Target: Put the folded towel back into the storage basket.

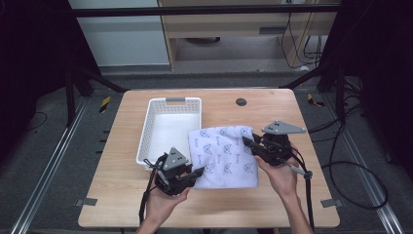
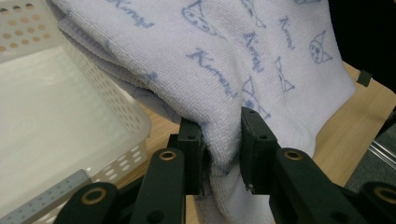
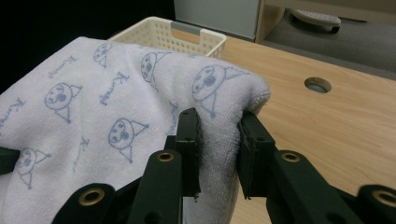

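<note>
Left gripper (image 2: pixel 222 140): jaws clamped on a bunched edge of the folded towel (image 1: pixel 224 155). Right gripper (image 3: pixel 219 135): jaws clamped on the opposite corner, towel slung between them above the table (image 1: pixel 272 204), overlapping the basket's (image 1: pixel 146 131) near-right rim. Status, judged: pickup done; placing in the empty basket remains.

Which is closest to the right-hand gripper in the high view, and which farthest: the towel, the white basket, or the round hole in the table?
From the right gripper:
1. Towel: pinched in its fingers.
2. Round hole: just beyond it, toward the table's far edge.
3. White basket: farthest, across the towel on the left.
</note>
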